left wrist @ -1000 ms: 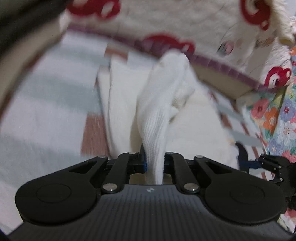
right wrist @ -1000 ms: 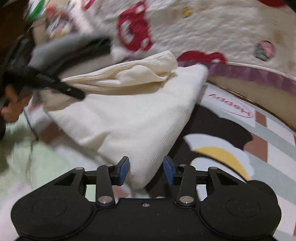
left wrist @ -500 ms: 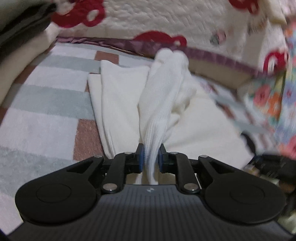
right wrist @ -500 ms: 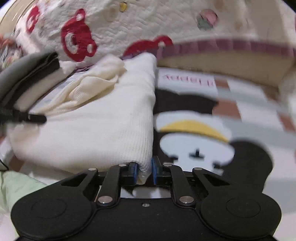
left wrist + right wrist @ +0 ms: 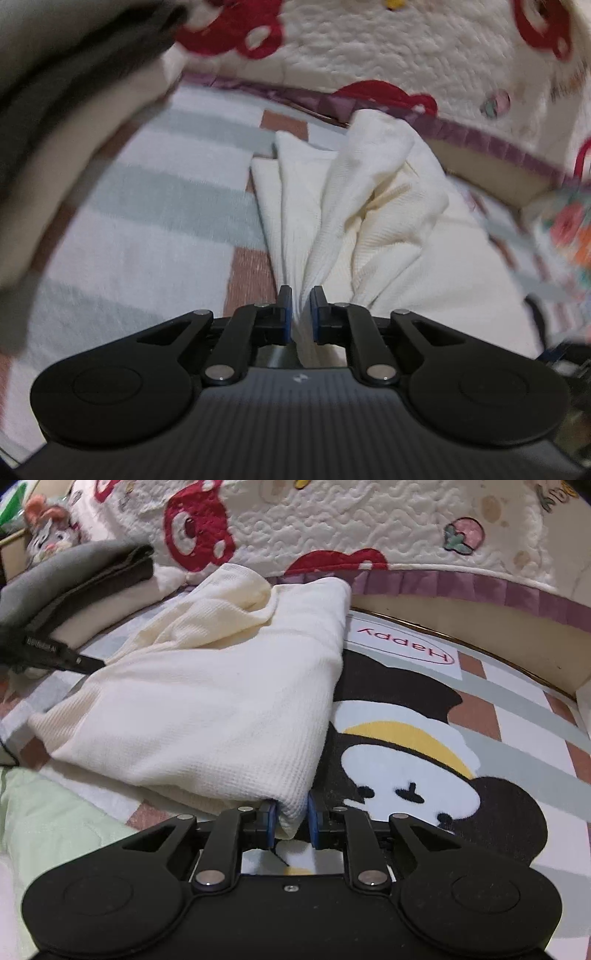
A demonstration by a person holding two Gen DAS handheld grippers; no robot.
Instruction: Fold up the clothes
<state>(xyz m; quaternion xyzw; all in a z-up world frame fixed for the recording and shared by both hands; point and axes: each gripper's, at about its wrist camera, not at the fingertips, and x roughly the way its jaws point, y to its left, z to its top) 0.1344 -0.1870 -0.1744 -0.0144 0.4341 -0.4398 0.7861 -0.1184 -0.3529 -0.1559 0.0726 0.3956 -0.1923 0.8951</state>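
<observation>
A cream waffle-knit garment (image 5: 207,709) lies bunched on a patterned rug. In the right wrist view my right gripper (image 5: 290,821) is shut on its near corner, cloth pinched between the blue pads. In the left wrist view the same garment (image 5: 369,221) rises in a gathered ridge from my left gripper (image 5: 301,312), which is shut on that fold. The left gripper's black finger (image 5: 59,655) shows at the left of the right wrist view, at the garment's far edge.
The rug (image 5: 424,757) has a cartoon face, the word "Happy" and grey, white and brown stripes (image 5: 166,229). A quilted bedspread with red bears (image 5: 332,524) hangs behind. Folded grey and cream clothes (image 5: 74,579) are stacked at left. A pale green cloth (image 5: 44,819) lies near left.
My right gripper has shut on the garment's corner, having stood open a second ago. The left gripper keeps its hold and has drawn back, stretching the fold toward it.
</observation>
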